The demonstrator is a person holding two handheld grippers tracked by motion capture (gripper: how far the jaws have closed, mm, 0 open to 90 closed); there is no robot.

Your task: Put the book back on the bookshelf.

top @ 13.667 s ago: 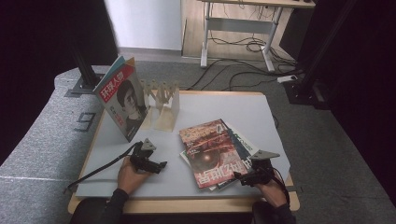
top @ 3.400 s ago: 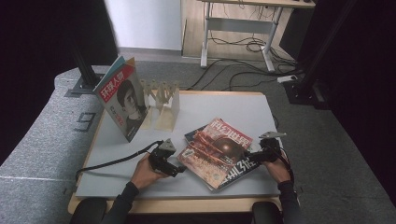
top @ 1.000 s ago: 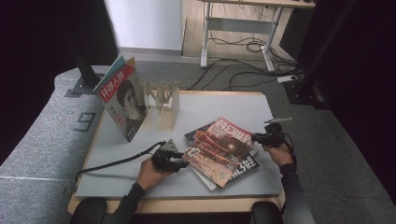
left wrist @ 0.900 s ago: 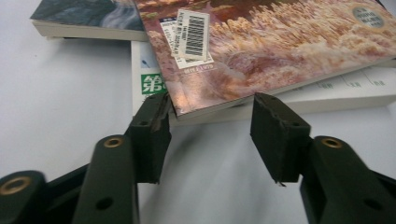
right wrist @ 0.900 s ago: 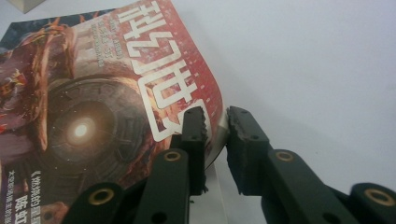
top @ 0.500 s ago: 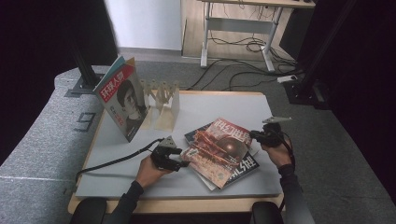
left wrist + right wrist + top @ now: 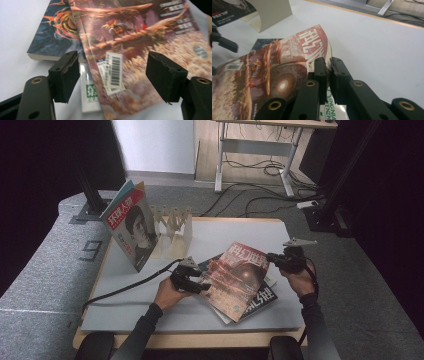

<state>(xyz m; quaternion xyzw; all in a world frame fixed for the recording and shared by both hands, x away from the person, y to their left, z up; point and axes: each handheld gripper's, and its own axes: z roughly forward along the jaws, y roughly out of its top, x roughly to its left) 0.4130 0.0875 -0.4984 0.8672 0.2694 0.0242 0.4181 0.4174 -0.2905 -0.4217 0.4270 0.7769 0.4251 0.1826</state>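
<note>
We take the glossy red-brown magazine with the glowing planet on its cover [image 7: 239, 279] as our landmark. It lies tilted on top of a small pile on the pale grey counter [image 7: 235, 232], its far right corner raised off the pile. The right hand-held gripper [image 7: 274, 258] is pressed together on that corner, pinching the cover edge between its black pads [image 7: 322, 68]. The left hand-held gripper [image 7: 200, 286] sits at the magazine's near left edge with its jaws spread; they have just been opening, and the barcode corner [image 7: 113, 72] lies beyond the two pads, neither pad pressing on it.

Under the magazine we see a dark blue book with orange flame art [image 7: 56, 23] jutting out on the left and a white booklet with green print [image 7: 334, 110] below the pinched corner. Beyond the magazine the counter is bare up to its wooden far edge [image 7: 235, 219]; to the far left stand a beige slotted rack [image 7: 172, 227] and an upright red-and-teal magazine with a portrait [image 7: 131, 232], well apart. Near the magazine, a bare strip runs to the counter's front edge.

Against the view from a second ago, the magazine's right corner now sits higher, and the left jaws stand wider.
</note>
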